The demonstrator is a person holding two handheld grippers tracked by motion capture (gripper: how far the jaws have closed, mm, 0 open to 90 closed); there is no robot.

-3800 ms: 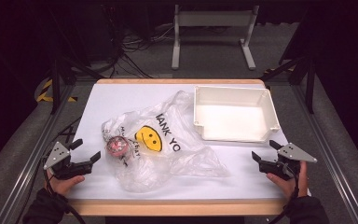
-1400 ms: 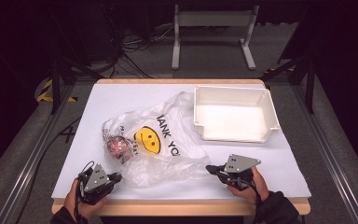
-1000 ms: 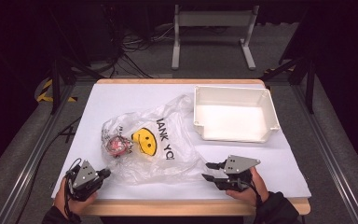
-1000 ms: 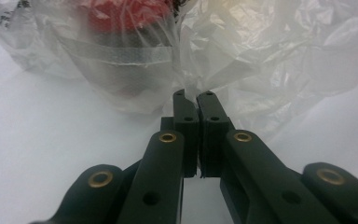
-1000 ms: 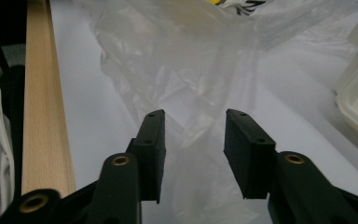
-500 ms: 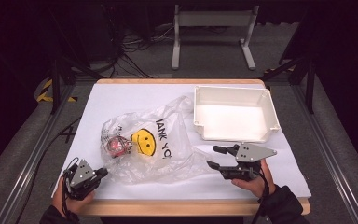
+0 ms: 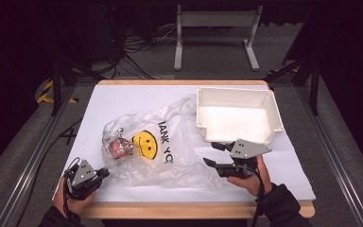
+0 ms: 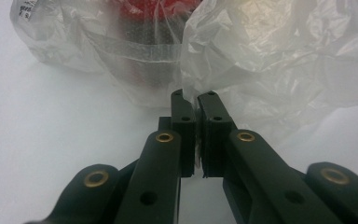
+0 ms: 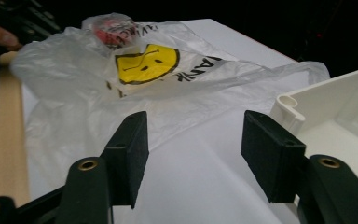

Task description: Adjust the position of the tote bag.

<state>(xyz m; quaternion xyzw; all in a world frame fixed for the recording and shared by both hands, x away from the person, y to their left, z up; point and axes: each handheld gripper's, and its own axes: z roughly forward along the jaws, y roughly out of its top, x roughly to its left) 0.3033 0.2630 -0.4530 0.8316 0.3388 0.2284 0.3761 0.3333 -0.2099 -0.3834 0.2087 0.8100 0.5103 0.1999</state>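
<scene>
Now one plastic bag (image 7: pixel 163 146), one tray (image 7: pixel 238 118); left claw (image 8: pixel 195 100) pinches bag, right claw (image 9: pixel 193 140) wide

A clear plastic bag (image 7: pixel 163 144) lying on the white table carries a yellow smiley face (image 7: pixel 145 144) and, beside it, black capital letters of which "ANK YO" can be read in the high view. In the right gripper view the same print shows only as a partial "ANK". Small print on the bag's upper left corner in the left gripper view is too blurred to read.
</scene>
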